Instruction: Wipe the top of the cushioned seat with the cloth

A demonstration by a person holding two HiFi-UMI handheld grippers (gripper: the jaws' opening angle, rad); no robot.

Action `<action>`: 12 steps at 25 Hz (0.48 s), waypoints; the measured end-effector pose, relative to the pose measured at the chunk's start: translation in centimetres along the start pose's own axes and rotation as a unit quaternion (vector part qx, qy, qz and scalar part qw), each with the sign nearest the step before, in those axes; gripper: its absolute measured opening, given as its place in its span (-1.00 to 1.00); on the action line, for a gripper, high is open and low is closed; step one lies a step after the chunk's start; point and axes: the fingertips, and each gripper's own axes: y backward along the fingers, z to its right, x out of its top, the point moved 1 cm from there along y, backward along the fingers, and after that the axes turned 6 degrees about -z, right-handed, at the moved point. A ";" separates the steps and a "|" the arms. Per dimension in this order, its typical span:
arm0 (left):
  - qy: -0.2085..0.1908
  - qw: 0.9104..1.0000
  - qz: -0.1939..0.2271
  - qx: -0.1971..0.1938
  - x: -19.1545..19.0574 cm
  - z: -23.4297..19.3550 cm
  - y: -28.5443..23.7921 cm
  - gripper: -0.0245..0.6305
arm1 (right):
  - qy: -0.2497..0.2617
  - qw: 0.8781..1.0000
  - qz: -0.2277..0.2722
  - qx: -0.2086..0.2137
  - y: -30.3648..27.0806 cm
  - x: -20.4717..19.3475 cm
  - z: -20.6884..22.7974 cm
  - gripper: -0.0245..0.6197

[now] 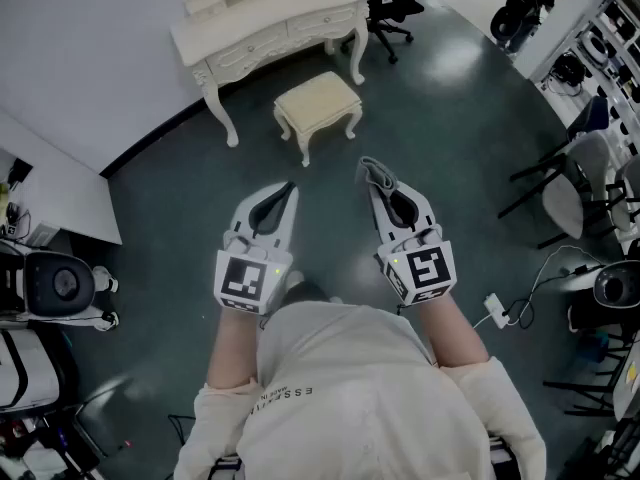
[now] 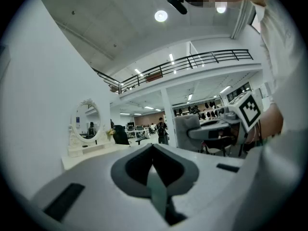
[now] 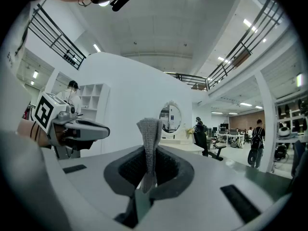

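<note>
well ahead, the cushioned seat [image 1: 318, 99] stands on open floor [image 1: 440, 98] just before the dressing table [image 1: 262, 30], clear of both grippers. left gripper [image 1: 288, 189] has its jaws together, empty. right gripper [image 1: 371, 169] is clamped on the cloth [image 3: 149, 146]; its own view shows the knit weave, the head view only a grey fold

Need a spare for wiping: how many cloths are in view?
1: the cloth, pinched in the right gripper. The left gripper is shut, empty. More may be hidden.
</note>
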 end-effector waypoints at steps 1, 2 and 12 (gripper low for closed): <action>0.003 1.000 0.000 0.002 0.0 0.0 0.0 -0.92 | 0.000 1.000 0.000 0.000 0.0 0.0 0.0 -0.83; 0.006 1.000 0.001 0.003 0.1 0.0 -0.1 -0.92 | 0.000 1.000 -0.001 0.001 0.0 0.0 0.1 -0.83; 0.012 1.000 0.006 -0.001 -0.2 -0.4 -0.8 -0.92 | -0.010 1.000 -0.001 -0.005 -0.1 -0.2 0.5 -0.83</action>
